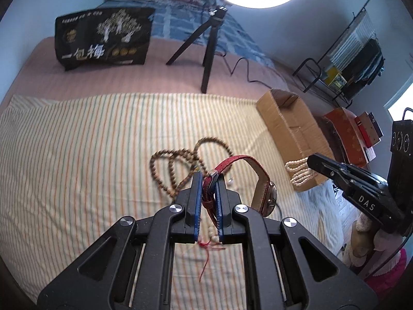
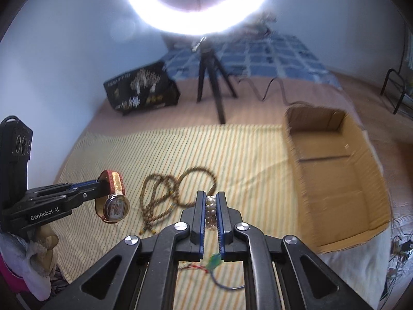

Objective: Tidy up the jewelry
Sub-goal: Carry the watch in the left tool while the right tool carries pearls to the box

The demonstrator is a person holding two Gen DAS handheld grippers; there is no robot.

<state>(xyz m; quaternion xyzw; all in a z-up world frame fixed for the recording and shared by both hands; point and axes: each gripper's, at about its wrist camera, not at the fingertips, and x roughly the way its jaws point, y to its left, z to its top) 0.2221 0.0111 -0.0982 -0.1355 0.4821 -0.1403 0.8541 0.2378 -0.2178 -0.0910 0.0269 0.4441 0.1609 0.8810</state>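
Observation:
My left gripper (image 1: 209,180) is shut on the red strap of a watch (image 1: 260,180) and holds it above the striped cloth (image 1: 77,160). The watch also shows in the right wrist view (image 2: 114,205), hanging from the left gripper (image 2: 102,184). My right gripper (image 2: 210,201) is shut on a multi-strand pearl bracelet (image 2: 210,213); in the left wrist view the pearls (image 1: 296,173) hang from it in front of the cardboard box (image 1: 289,131). A long brown bead necklace (image 1: 178,162) lies coiled on the cloth; it also shows in the right wrist view (image 2: 165,193).
The open cardboard box (image 2: 335,175) stands at the cloth's right edge. A black tripod (image 1: 206,51) with a ring light and cable stands behind, beside a black bag (image 1: 103,38). A red thread (image 1: 206,255) and a green-tasselled cord (image 2: 214,263) lie near the front.

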